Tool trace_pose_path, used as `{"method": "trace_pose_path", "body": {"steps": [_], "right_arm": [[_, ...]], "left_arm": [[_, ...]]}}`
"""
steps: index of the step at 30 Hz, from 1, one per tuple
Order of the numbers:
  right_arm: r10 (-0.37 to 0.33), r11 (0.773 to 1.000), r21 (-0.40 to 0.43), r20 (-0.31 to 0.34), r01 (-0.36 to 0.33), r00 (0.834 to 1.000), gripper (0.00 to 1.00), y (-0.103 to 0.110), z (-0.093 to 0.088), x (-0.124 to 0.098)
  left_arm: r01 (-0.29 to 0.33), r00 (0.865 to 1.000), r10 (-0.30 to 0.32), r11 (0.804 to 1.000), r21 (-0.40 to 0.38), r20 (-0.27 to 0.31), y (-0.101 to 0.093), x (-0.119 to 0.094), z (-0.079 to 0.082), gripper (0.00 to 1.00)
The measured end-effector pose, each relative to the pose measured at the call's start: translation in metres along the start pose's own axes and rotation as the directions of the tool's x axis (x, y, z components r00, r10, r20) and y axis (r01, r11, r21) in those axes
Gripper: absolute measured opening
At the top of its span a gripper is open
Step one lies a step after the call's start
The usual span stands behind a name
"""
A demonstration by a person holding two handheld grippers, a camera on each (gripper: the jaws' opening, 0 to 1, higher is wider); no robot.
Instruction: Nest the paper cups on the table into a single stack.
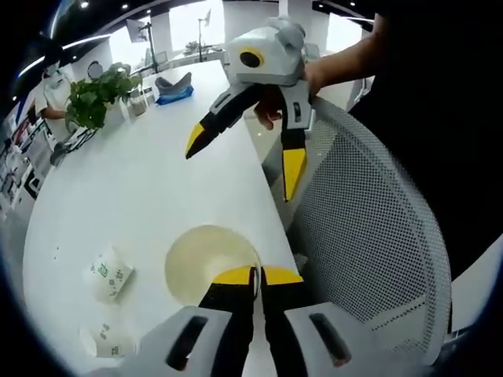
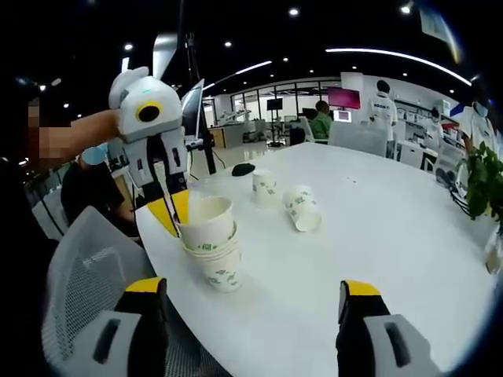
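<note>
A stack of nested paper cups (image 2: 212,247) stands near the white table's edge (image 2: 259,330). My left gripper (image 1: 258,275) is shut on the rim of the top cup (image 1: 206,259), whose open mouth faces the left gripper view; the same gripper (image 2: 174,210) reaches down onto the stack in the right gripper view. Two loose cups sit farther along the table: one upright (image 2: 266,188), one on its side (image 2: 302,208); they also appear as cup (image 1: 110,273) and cup (image 1: 102,339). My right gripper (image 2: 251,288) is open and holds nothing, hovering (image 1: 244,157) above the table edge.
A white mesh chair (image 1: 369,228) stands against the table edge beside the stack. A potted plant (image 1: 98,94) and a blue object (image 1: 174,90) sit at the far end. A small dark object (image 2: 244,169) lies beyond the loose cups. People stand in the background.
</note>
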State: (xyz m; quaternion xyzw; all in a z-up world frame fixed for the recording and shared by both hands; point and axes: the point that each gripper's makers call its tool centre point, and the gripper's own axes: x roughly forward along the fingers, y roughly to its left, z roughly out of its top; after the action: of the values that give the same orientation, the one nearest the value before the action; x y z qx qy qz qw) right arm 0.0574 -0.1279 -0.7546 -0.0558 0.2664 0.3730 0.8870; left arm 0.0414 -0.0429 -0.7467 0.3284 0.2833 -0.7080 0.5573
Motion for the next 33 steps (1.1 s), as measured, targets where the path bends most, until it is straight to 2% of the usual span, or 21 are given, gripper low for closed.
{"method": "trace_pose_path", "body": {"steps": [7, 13, 26, 33], "right_arm": [[-0.004, 1.0, 0.004, -0.002, 0.004, 1.0, 0.91, -0.001, 0.0, 0.0], [-0.005, 1.0, 0.0, -0.008, 0.005, 1.0, 0.9, -0.002, -0.002, 0.001], [-0.004, 1.0, 0.0, -0.014, 0.004, 1.0, 0.89, -0.002, -0.003, 0.001], [-0.008, 1.0, 0.001, -0.016, 0.008, 1.0, 0.89, -0.002, -0.003, 0.0]], "left_arm": [[0.017, 1.0, -0.017, 1.0, -0.009, -0.01, -0.002, 0.006, -0.003, 0.0], [0.032, 0.999, -0.031, 0.999, -0.023, 0.005, -0.002, 0.009, 0.0, 0.01], [0.064, 0.998, -0.064, 0.998, -0.029, -0.001, -0.006, 0.012, 0.002, 0.01], [0.089, 0.996, -0.089, 0.996, -0.028, -0.028, -0.009, 0.019, -0.001, 0.02]]}}
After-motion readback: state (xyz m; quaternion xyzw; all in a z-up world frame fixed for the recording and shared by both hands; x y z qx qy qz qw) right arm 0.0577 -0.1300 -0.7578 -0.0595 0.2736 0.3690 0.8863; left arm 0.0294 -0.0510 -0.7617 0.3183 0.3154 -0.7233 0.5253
